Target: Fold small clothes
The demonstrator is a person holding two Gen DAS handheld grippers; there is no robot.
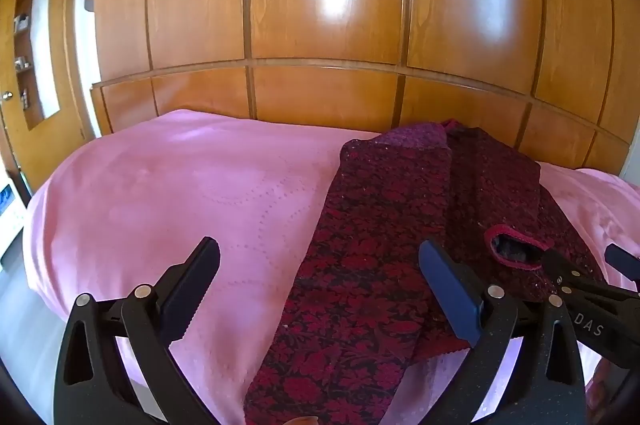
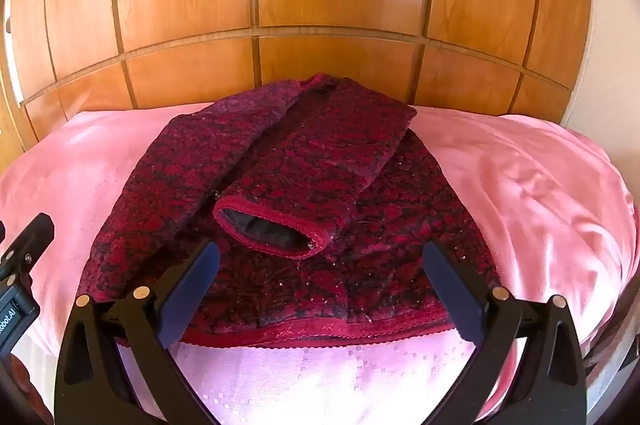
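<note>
Lying on the pink bed (image 2: 520, 185), the red patterned top (image 2: 320, 285) has both sleeves (image 2: 304, 185) folded in. Left hand-held gripper (image 1: 320, 289) and right hand-held gripper (image 2: 320, 289) hover released, empty. Next likely: grasp the hem (image 2: 320, 331), fold upward.

sweater (image 2: 288, 209) lies on bed (image 2: 520, 185), wardrobe (image 2: 320, 5) behind.

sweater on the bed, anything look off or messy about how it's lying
Nothing is damaged or spilled. The sweater lies on the pink bedspread partly folded: both sleeves are crossed over the body, and one cuff gapes open, showing the dark lining. The hem is still unfolded. Both grippers are open, holding nothing.
</note>
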